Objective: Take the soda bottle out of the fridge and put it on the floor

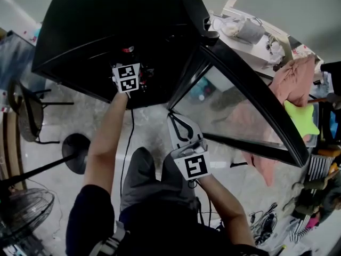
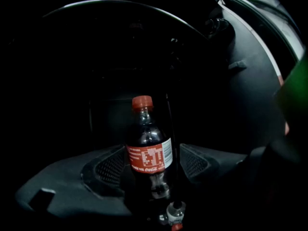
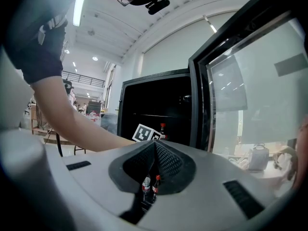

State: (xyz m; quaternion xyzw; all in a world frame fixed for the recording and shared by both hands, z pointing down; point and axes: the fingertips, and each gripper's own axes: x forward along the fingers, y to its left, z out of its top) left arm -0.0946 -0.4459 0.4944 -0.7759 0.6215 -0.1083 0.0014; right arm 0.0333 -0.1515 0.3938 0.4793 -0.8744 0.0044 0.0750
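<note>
The soda bottle [image 2: 147, 150], dark cola with a red cap and red label, stands upright inside the black fridge [image 1: 106, 31]. My left gripper [image 2: 150, 172] reaches into the fridge. It is open, with the bottle between its mesh pads [image 2: 109, 165] and a thin gap showing on each side. In the head view only its marker cube [image 1: 127, 78] and the bottle's red cap [image 1: 127, 50] show. My right gripper [image 1: 179, 122] hangs shut and empty in front of the fridge, below the open glass door [image 1: 240, 111]. The right gripper view shows the bottle [image 3: 162, 130] in the open fridge.
The glass door swings out to the right. A chair [image 1: 26, 111] and a fan [image 1: 24, 212] stand at the left. A round stand base [image 1: 75, 152] sits on the concrete floor. A cluttered table [image 1: 256, 36], pink cloth [image 1: 290, 79] and cables [image 1: 264, 223] fill the right.
</note>
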